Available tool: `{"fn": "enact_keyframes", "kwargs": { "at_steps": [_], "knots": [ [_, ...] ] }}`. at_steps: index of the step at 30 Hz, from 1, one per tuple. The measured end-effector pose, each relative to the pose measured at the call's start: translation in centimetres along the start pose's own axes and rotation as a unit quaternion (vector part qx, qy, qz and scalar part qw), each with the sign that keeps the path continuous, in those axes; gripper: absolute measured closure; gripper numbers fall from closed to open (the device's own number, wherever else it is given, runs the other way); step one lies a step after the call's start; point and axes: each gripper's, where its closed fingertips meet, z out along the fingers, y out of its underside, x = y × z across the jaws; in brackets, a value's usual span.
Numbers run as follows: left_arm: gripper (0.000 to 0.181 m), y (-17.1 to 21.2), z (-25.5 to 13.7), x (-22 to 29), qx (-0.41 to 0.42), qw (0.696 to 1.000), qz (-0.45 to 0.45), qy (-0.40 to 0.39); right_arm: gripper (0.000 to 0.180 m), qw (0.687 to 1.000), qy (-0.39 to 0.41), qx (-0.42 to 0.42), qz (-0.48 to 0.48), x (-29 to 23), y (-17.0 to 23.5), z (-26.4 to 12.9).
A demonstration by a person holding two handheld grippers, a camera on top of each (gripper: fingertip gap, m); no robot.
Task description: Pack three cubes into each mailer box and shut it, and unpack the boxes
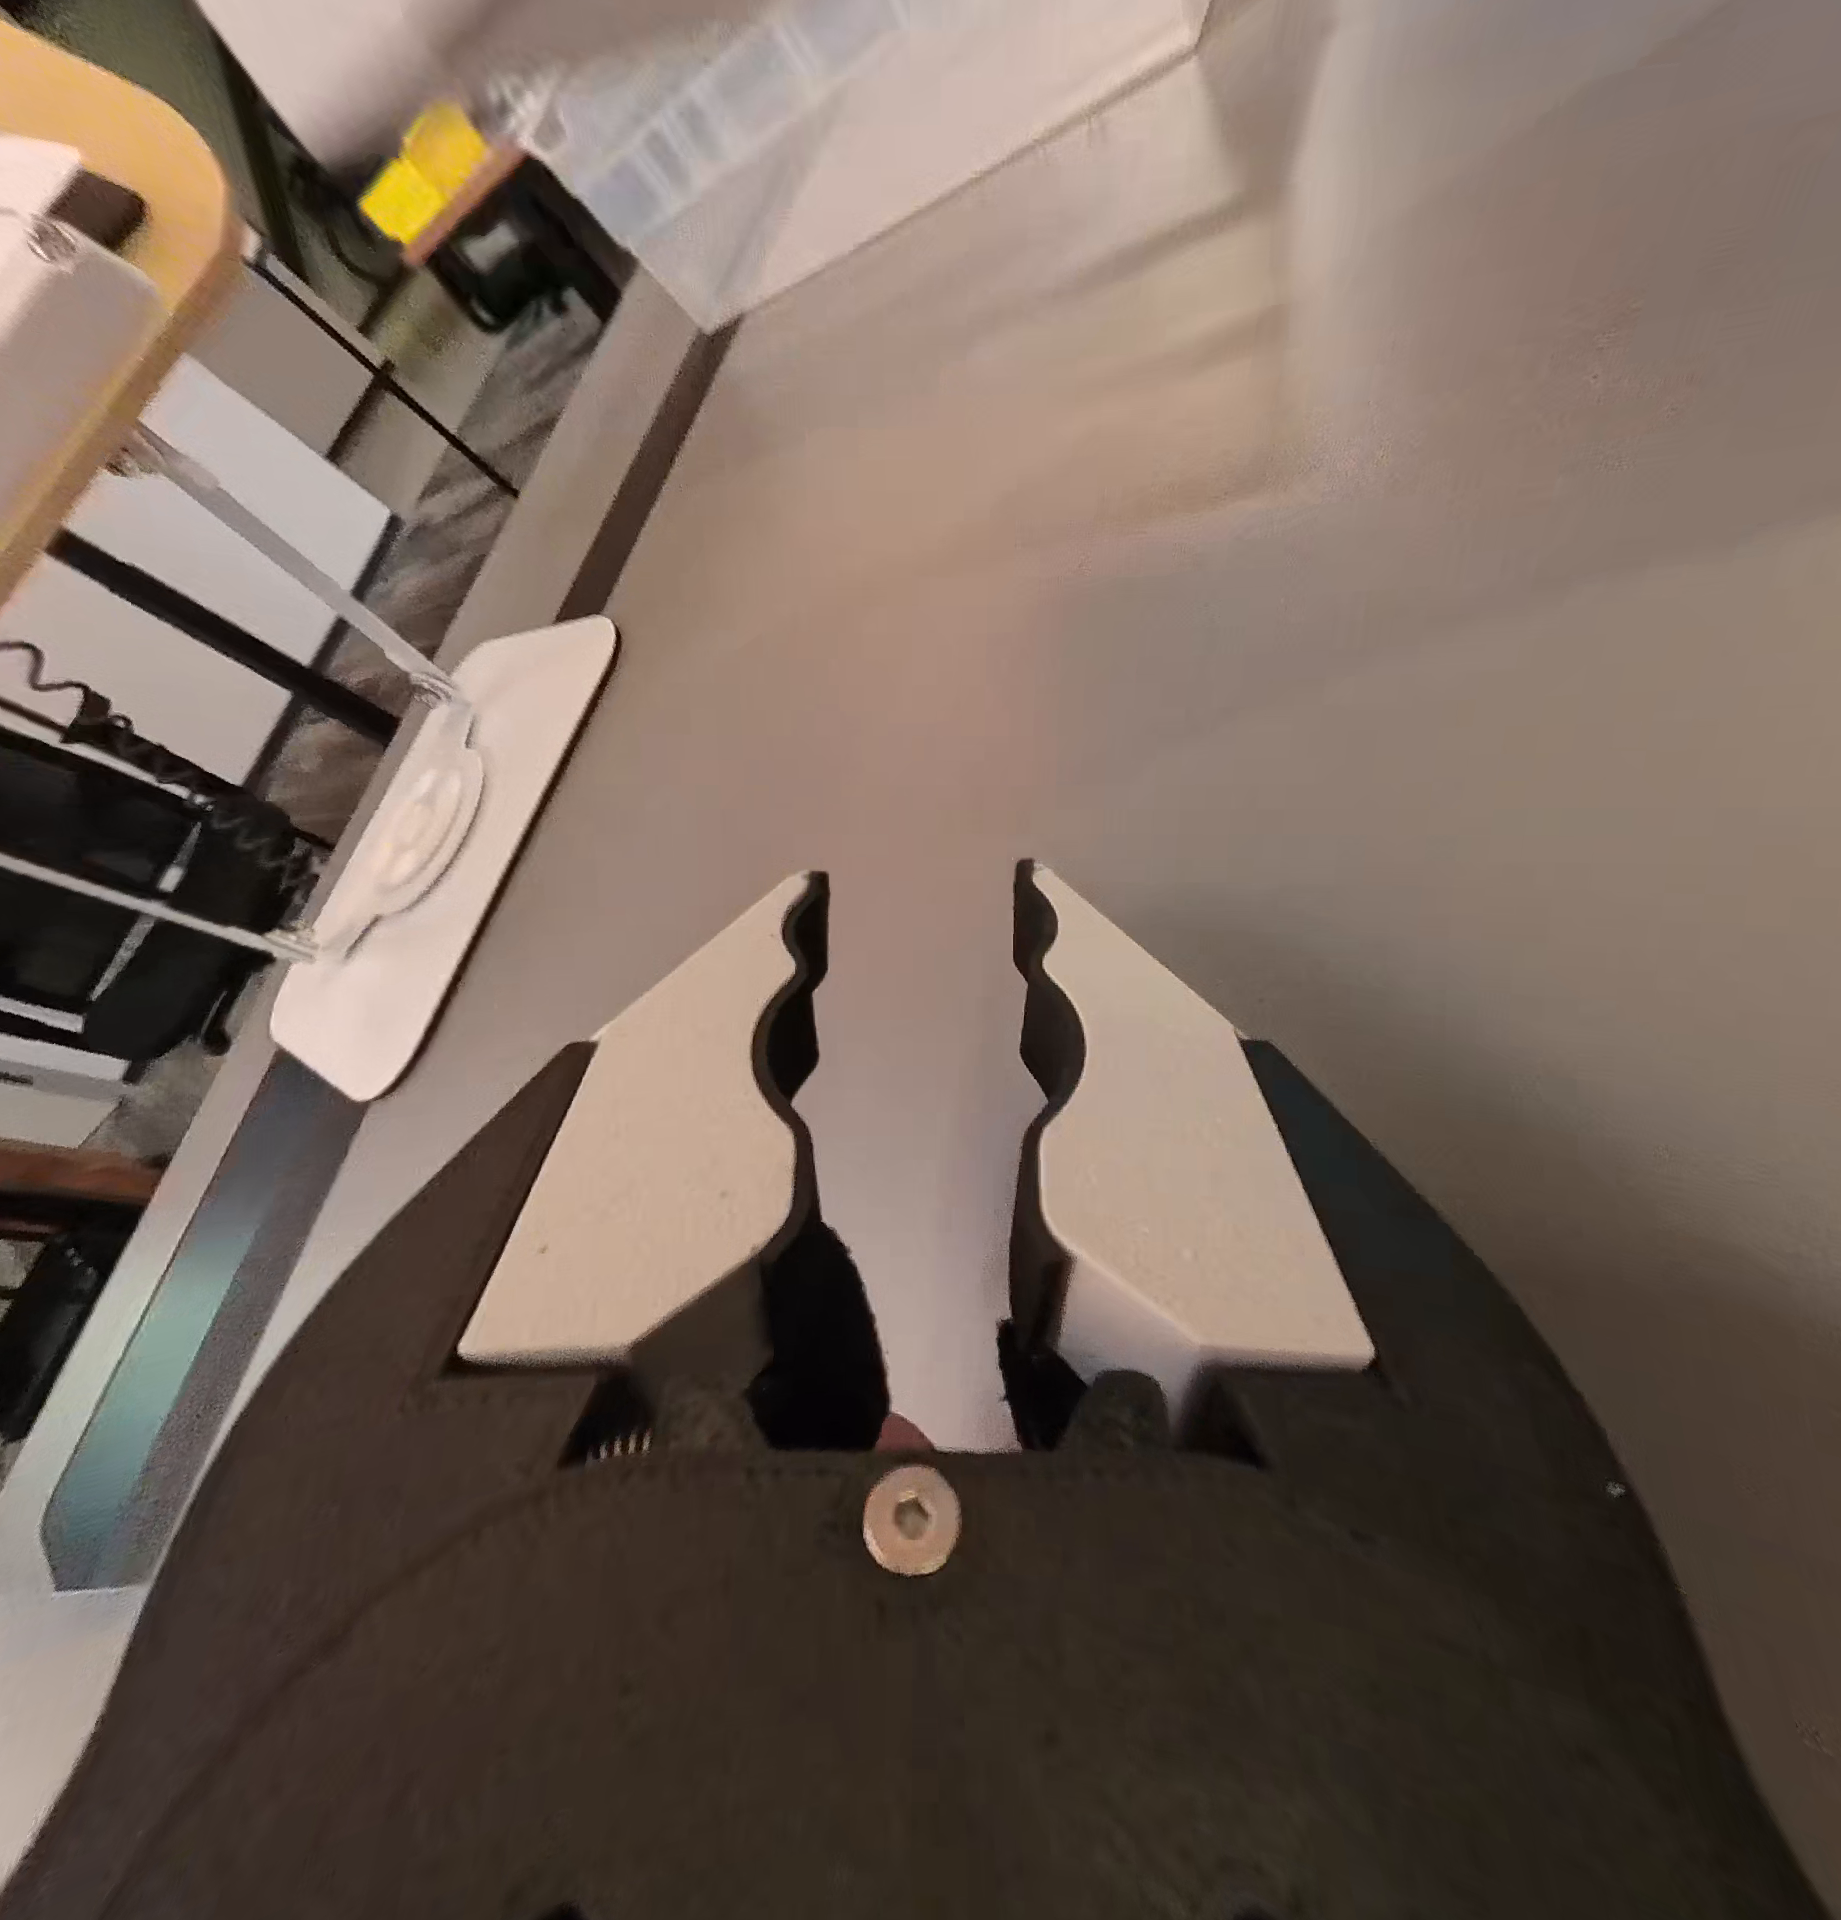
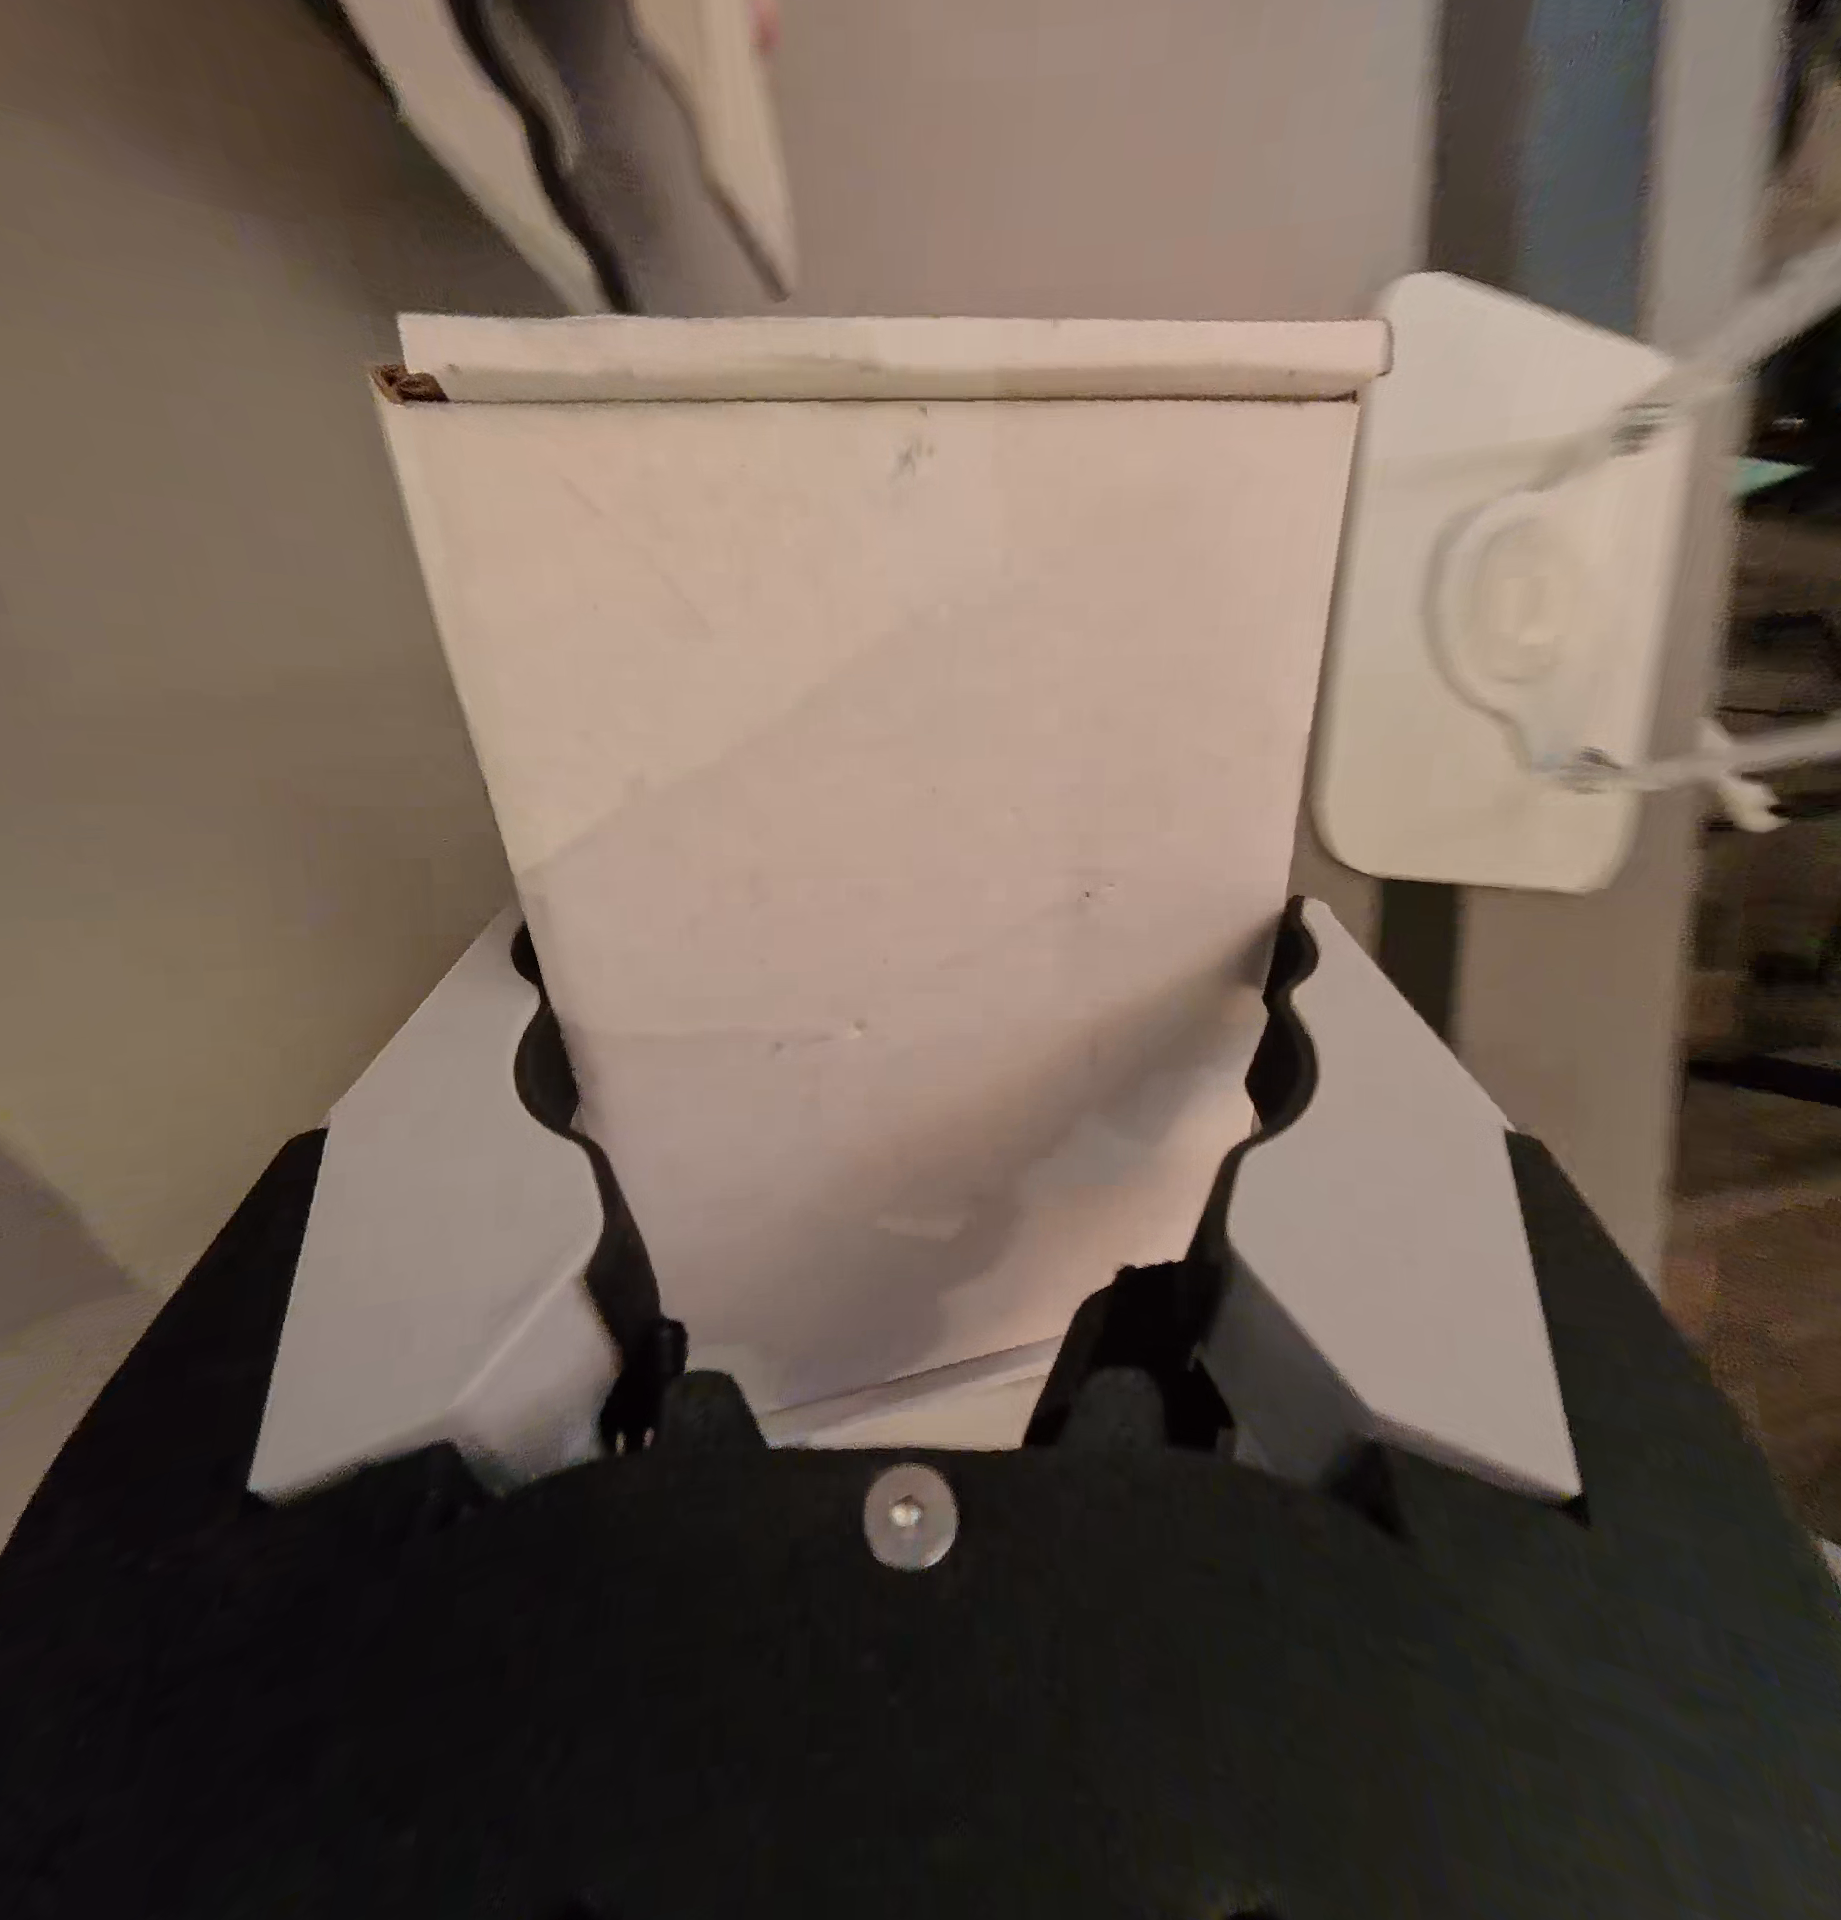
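Observation:
In the right wrist view a closed white mailer box (image 2: pixel 895 748) sits between my right gripper's (image 2: pixel 905 925) white fingers. Both fingers press against its sides, and its lid edge faces away from me. My left gripper shows at the top of that view (image 2: pixel 703 275), just beyond the box and apart from it. In the left wrist view my left gripper (image 1: pixel 918 878) hangs over the bare grey table (image 1: pixel 1103 623) with a narrow gap between its fingers and nothing in it. No cubes are in view.
A white base plate with a clear stand (image 1: pixel 448 852) (image 2: pixel 1498 582) sits at the table's edge, right beside the box. A blurred white box shape (image 1: pixel 999 145) and a clear bin (image 1: pixel 687 145) lie at the far end. Shelves and a yellow object (image 1: pixel 428 171) stand beyond the edge.

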Motion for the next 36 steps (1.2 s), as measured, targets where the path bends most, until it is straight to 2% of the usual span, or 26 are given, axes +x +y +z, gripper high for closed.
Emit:
{"fn": "enact_keyframes", "kwargs": {
  "at_steps": [3,6,10,16,22,27,29,30,32,36],
  "knots": [
    [0.148,0.7,0.5,0.4,-0.021,0.999,0.028,0.002,0.048,0.996,0.076,-0.047,0.001,4.9,3.3,-5.5],
    [0.151,1.0,0.7,0.5,-0.031,0.999,0.039,-0.002,0.048,0.984,0.14,-0.11,0.022,9.7,8.9,-10.5],
    [0.156,1.5,1.4,0.5,-0.048,0.997,0.057,-0.004,0.048,0.959,0.161,-0.228,0.043,13.4,17.6,-13.6],
    [0.158,1.5,1.6,0.5,-0.048,0.997,0.055,0.0,0.047,0.938,0.123,-0.322,0.04,15.3,25.7,-10.7],
    [0.159,1.5,1.7,0.6,-0.049,0.997,0.057,0.003,0.047,0.936,0.068,-0.344,0.036,15.2,30.2,-4.2],
    [0.16,1.5,1.7,0.6,-0.047,0.997,0.061,0.005,0.048,0.927,0.036,-0.373,0.003,15.0,32.7,-0.6],
    [0.161,1.5,1.7,0.6,-0.048,0.997,0.061,0.005,0.049,0.916,0.033,-0.399,-0.001,15.0,33.6,-0.1],
    [0.161,1.5,1.8,0.7,-0.048,0.997,0.061,0.005,0.056,0.913,0.04,-0.406,-0.007,15.2,33.7,-0.1],
    [0.162,1.6,1.8,0.7,-0.048,0.997,0.063,0.006,0.052,0.911,0.049,-0.409,-0.005,15.5,33.7,-0.4],
    [0.162,1.6,1.8,0.7,-0.048,0.997,0.063,0.005,0.05,0.903,0.092,-0.419,-0.008,16.5,32.0,-3.6]
  ]
}}
